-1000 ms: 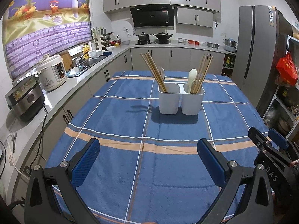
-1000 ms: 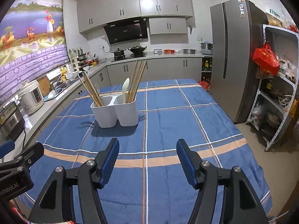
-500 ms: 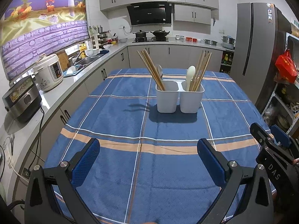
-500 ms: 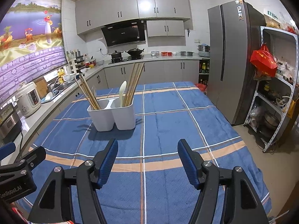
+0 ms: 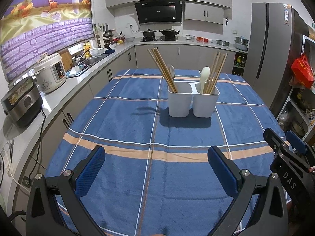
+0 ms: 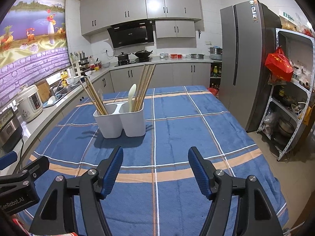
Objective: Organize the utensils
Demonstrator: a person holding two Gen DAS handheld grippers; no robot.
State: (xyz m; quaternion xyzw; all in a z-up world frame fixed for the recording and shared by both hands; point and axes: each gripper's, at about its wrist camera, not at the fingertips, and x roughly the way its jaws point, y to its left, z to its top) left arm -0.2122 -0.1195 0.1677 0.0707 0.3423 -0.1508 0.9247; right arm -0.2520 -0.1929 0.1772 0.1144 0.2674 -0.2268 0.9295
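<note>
A white two-compartment holder point(image 5: 193, 101) stands upright mid-table; it also shows in the right wrist view point(image 6: 120, 121). Its left compartment holds wooden chopsticks point(image 5: 162, 68) and a metal spoon point(image 5: 171, 71). Its right compartment holds a cream spoon point(image 5: 204, 76) and more chopsticks point(image 5: 216, 70). My left gripper point(image 5: 155, 169) is open and empty, low over the near part of the blue cloth. My right gripper point(image 6: 155, 169) is open and empty, to the right of the left one and in front of the holder.
The table point(image 5: 122, 118) carries a blue checked cloth with orange stripes. A counter along the left holds a rice cooker point(image 5: 51, 72) and a black appliance point(image 5: 21, 103). A tall fridge point(image 6: 248, 59) and a metal shelf rack point(image 6: 291, 98) stand to the right.
Both grippers have drawn back and risen slightly, so the holder looks a little farther and lower in both views. Both stay open and empty.
</note>
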